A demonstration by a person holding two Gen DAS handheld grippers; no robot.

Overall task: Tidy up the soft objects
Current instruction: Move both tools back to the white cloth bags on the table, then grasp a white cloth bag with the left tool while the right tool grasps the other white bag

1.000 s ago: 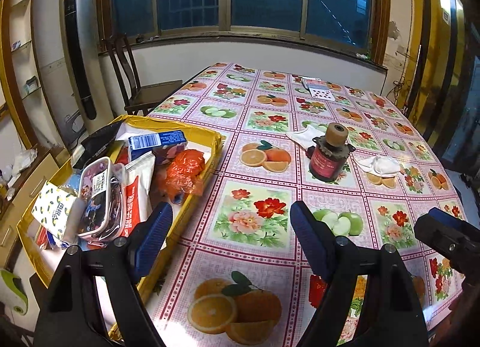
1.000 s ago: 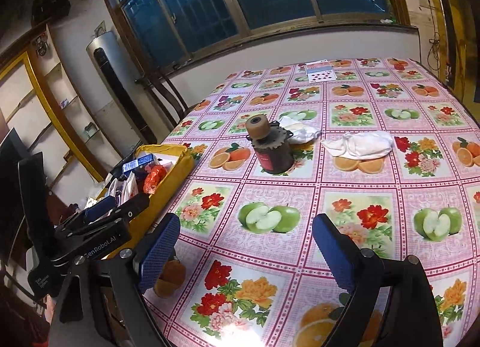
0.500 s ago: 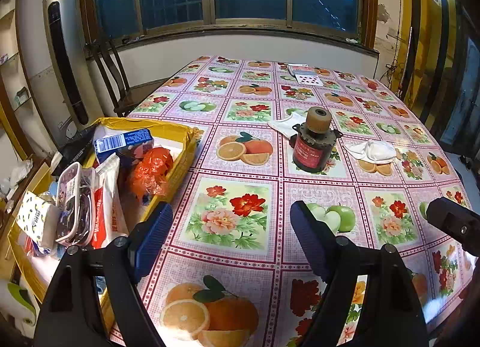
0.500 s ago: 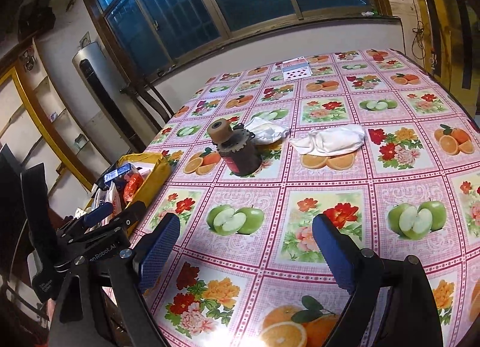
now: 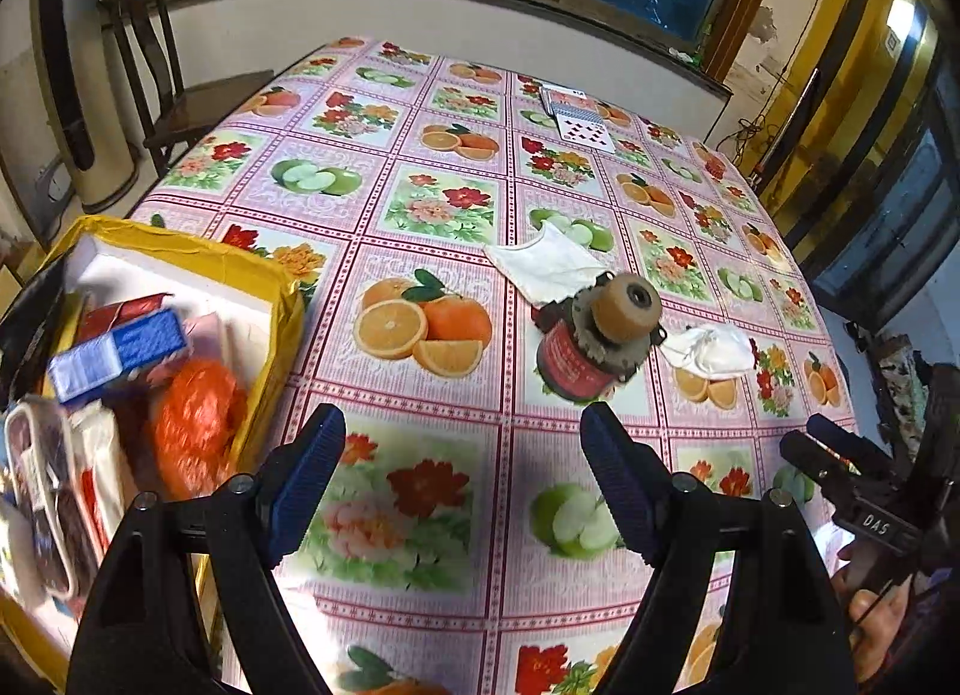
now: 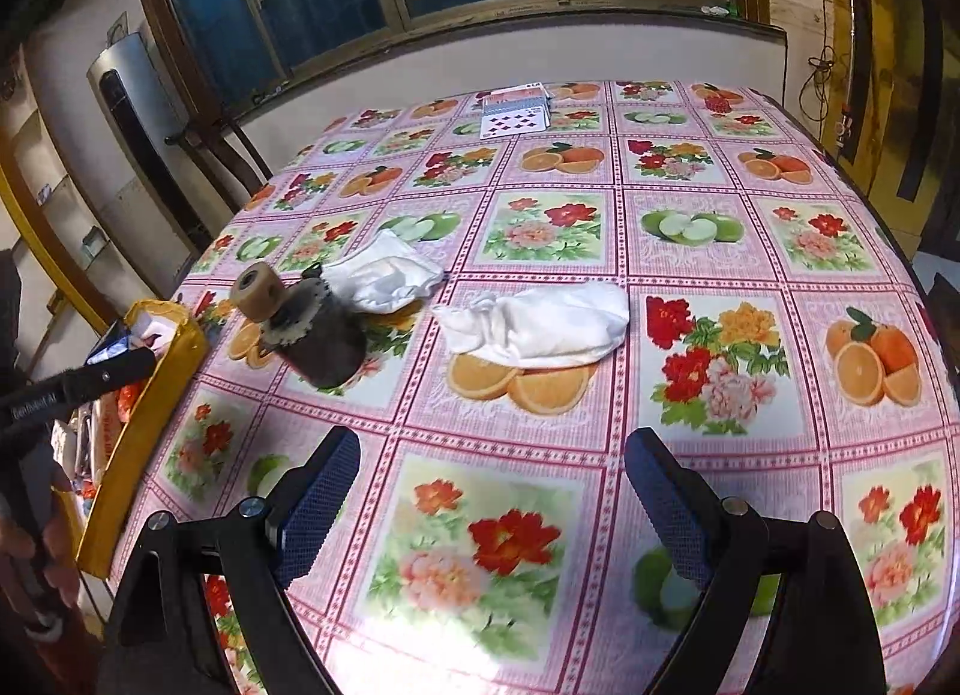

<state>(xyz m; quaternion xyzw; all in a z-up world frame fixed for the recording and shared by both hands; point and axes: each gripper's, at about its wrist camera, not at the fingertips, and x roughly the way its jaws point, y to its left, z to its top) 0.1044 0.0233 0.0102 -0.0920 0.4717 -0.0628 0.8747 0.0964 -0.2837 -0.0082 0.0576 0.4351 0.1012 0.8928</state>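
— Anything changed? 
— Both have moved in over the surface (image 6: 690, 299). The left hand-held gripper (image 5: 462, 473) and right hand-held gripper (image 6: 492, 491) gape, empty.
— And the cloths?
— Two white cloths: one (image 6: 384, 275) behind the jar (image 6: 312, 329), the other (image 6: 540, 323) just right of it, lying lengthwise left to right.

Warm indoor light, fisheye-bent edges, motion-blurred yellow box (image 5: 180, 257) contents
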